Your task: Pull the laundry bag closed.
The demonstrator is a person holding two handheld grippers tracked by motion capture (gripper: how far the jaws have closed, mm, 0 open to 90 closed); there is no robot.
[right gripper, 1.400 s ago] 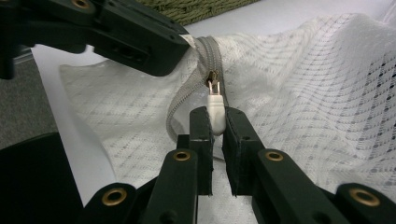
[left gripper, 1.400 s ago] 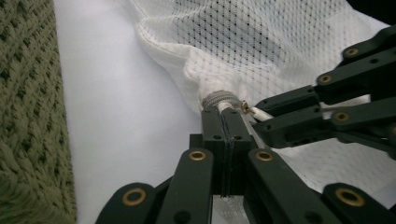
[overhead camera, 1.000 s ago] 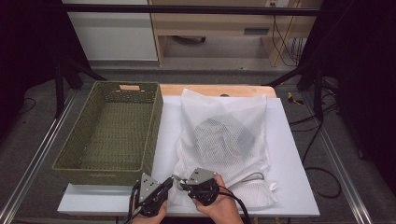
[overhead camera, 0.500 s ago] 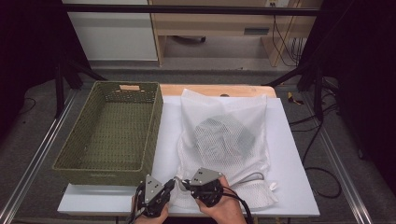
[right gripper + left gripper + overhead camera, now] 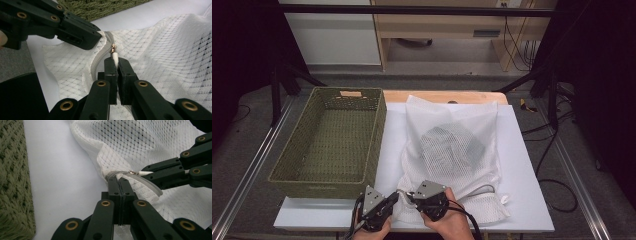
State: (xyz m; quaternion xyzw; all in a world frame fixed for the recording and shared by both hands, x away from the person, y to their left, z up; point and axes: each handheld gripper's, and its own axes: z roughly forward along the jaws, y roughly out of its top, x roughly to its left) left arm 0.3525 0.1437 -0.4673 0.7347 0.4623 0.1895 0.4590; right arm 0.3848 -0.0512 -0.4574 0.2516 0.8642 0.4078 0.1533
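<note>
A white mesh laundry bag (image 5: pixel 462 125) with dark clothing (image 5: pixel 447 142) inside lies on the white table top (image 5: pixel 524 170). Both grippers meet at its near left corner. My left gripper (image 5: pixel 396 196) is shut on the bag's fabric at the end of the zipper (image 5: pixel 147 185), as the left gripper view (image 5: pixel 119 179) shows close up. My right gripper (image 5: pixel 408 195) pinches the white zipper pull (image 5: pixel 114 55) between shut jaws (image 5: pixel 115 61). In the left gripper view the right gripper (image 5: pixel 148 173) comes in from the right, a finger's width from my left jaws.
An empty green woven basket (image 5: pixel 327 145) stands to the left of the bag, its wall close to the left gripper (image 5: pixel 12 182). A grey cord (image 5: pixel 484 189) lies under the bag's near right corner. The table's front edge runs just below both hands.
</note>
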